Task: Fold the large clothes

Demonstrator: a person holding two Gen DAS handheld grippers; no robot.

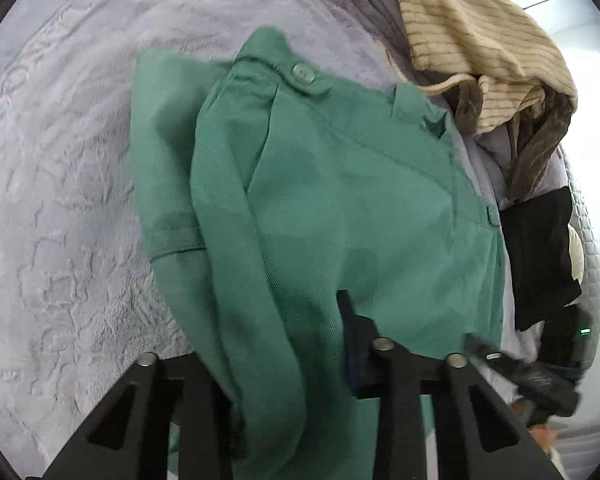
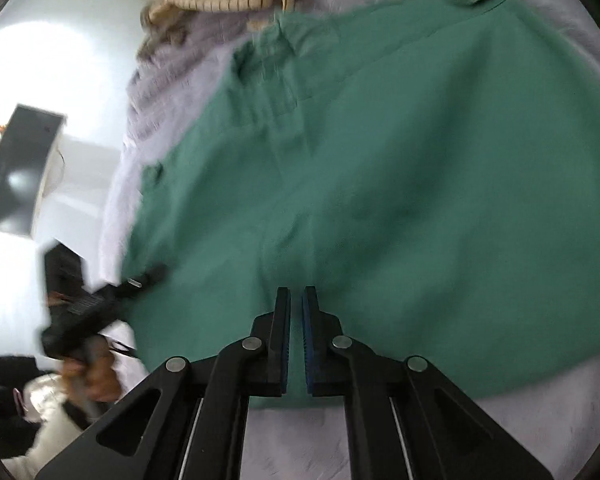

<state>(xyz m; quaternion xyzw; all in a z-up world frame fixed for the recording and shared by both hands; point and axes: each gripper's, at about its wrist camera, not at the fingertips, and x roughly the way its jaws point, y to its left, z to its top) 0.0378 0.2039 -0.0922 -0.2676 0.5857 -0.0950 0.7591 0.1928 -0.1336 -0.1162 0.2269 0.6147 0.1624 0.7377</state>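
Note:
Green trousers point(image 1: 340, 200) lie spread on a grey plush blanket point(image 1: 60, 200), waistband and button at the far end. In the left wrist view a thick fold of the green cloth runs down between the fingers of my left gripper point(image 1: 296, 312), which is shut on it. The cloth hides the left finger. In the right wrist view the trousers point(image 2: 400, 180) fill the frame, blurred. My right gripper point(image 2: 296, 300) hovers over their near part, blue pads almost together with nothing between them. The left gripper point(image 2: 148, 274) shows at the trousers' left edge.
A beige striped garment point(image 1: 472, 40) and an olive-brown one point(image 1: 540, 140) are heaped at the far right of the blanket. A black cloth point(image 1: 540, 256) lies beside the trousers. A hand point(image 2: 96, 376) holds the left gripper. White wall and a dark object point(image 2: 20, 168) lie beyond the blanket's edge.

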